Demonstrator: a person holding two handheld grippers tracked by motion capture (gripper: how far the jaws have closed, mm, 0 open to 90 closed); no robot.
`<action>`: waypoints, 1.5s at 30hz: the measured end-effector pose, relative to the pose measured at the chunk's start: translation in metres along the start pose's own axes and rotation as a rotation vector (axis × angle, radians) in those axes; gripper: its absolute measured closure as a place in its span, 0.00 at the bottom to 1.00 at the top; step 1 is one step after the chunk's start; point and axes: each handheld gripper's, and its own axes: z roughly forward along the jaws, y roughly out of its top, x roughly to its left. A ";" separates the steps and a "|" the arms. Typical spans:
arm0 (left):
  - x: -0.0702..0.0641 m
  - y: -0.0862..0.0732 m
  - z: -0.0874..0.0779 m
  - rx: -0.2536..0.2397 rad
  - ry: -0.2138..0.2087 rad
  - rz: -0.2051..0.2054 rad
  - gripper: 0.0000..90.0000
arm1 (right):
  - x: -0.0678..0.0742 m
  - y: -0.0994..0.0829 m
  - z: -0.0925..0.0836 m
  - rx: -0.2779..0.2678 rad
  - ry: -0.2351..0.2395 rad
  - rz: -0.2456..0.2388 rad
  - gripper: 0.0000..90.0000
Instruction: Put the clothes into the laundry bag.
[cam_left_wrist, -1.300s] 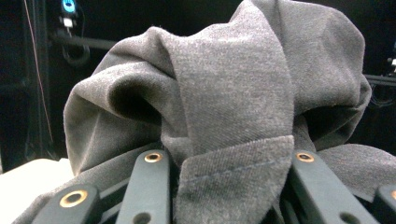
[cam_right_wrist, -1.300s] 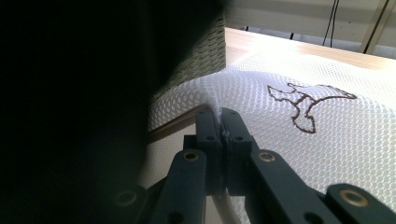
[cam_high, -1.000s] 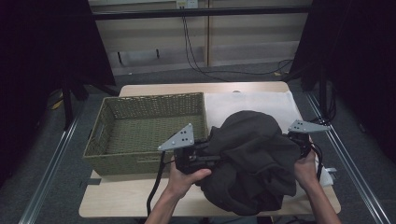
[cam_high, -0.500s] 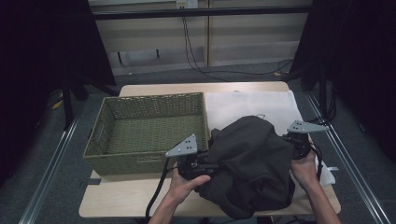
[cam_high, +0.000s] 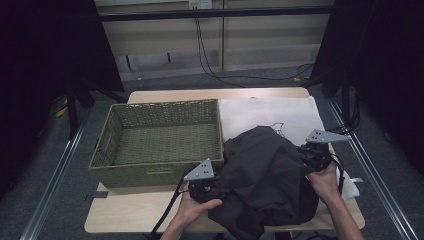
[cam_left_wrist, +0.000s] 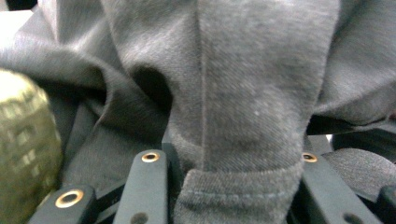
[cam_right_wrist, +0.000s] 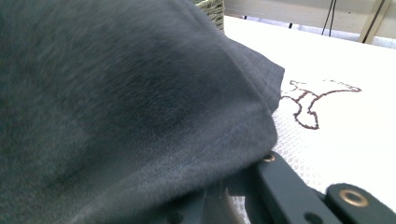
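A dark grey garment (cam_high: 270, 175) lies bunched on the right half of the table, partly over a white cloth (cam_high: 265, 112). My left gripper (cam_high: 219, 191) holds its left edge, just off the front right corner of the woven basket (cam_high: 150, 172). In the left gripper view the hem (cam_left_wrist: 238, 196) is pinched between the two black jaws. My right gripper (cam_high: 306, 154) grips the garment's right edge. In the right gripper view the grey fabric (cam_right_wrist: 116, 102) drapes over the jaws and hides one of them.
The olive basket stands empty on the left half of the table, and its rim (cam_left_wrist: 23, 140) is close beside the left gripper. The white cloth carries a brown outline drawing (cam_right_wrist: 308, 100). The garment's lower part hangs over the table's front edge (cam_high: 150, 227).
The left hand has sunk toward the table with the garment's edge. The garment has dropped from a raised heap to a lower, flatter pile. The right hand has kept still.
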 end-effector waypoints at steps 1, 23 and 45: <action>0.001 -0.003 0.001 0.009 0.000 0.001 0.71 | 0.000 0.000 0.000 -0.001 0.000 0.000 0.98; 0.002 -0.004 -0.017 -0.018 -0.043 -0.050 0.45 | -0.003 0.000 0.000 -0.007 -0.012 0.018 0.97; 0.005 0.014 -0.061 -0.097 -0.010 -0.027 0.26 | -0.004 0.000 0.002 -0.001 -0.012 0.033 0.97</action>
